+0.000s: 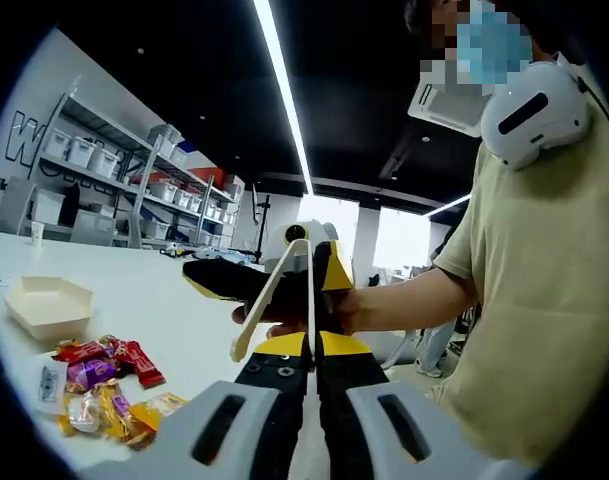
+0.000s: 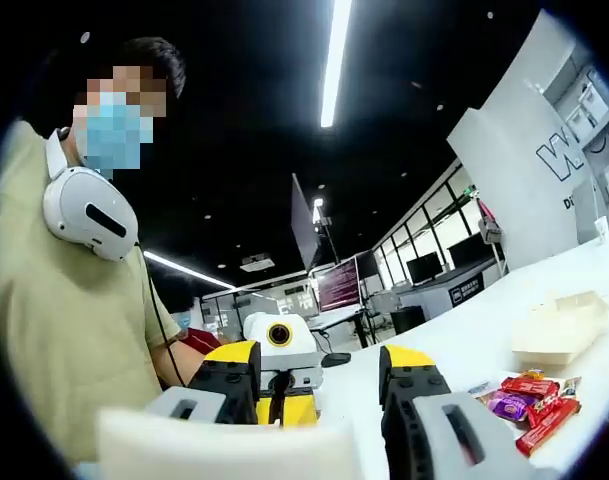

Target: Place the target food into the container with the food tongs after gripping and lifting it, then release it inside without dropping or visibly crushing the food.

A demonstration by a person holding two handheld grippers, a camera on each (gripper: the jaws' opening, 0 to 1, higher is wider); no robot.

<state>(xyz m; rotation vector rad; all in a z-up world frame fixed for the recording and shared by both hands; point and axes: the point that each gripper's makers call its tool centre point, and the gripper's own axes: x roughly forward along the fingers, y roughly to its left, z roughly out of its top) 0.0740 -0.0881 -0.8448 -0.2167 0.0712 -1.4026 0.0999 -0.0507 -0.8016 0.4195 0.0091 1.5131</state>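
Note:
A pile of wrapped sweets (image 1: 104, 385) lies on the white table (image 1: 154, 290), beside a cream hexagonal container (image 1: 49, 305). My left gripper (image 1: 310, 345) has its jaws close together on cream food tongs (image 1: 269, 295). One tong arm runs down between the jaws and the other splays to the left. A person's hand (image 1: 314, 310) holds my right gripper (image 1: 284, 275) just beyond the tongs, facing the camera. In the right gripper view my right gripper (image 2: 319, 360) stands wide open with nothing in it, the left gripper (image 2: 279, 345) beyond it. The sweets (image 2: 529, 395) and container (image 2: 559, 325) sit at the right.
The person in a beige shirt (image 1: 544, 330) stands close to the table's edge. Shelving with white bins (image 1: 114, 170) lines the far wall behind the table. Desks with monitors (image 2: 434, 275) stand farther back in the room.

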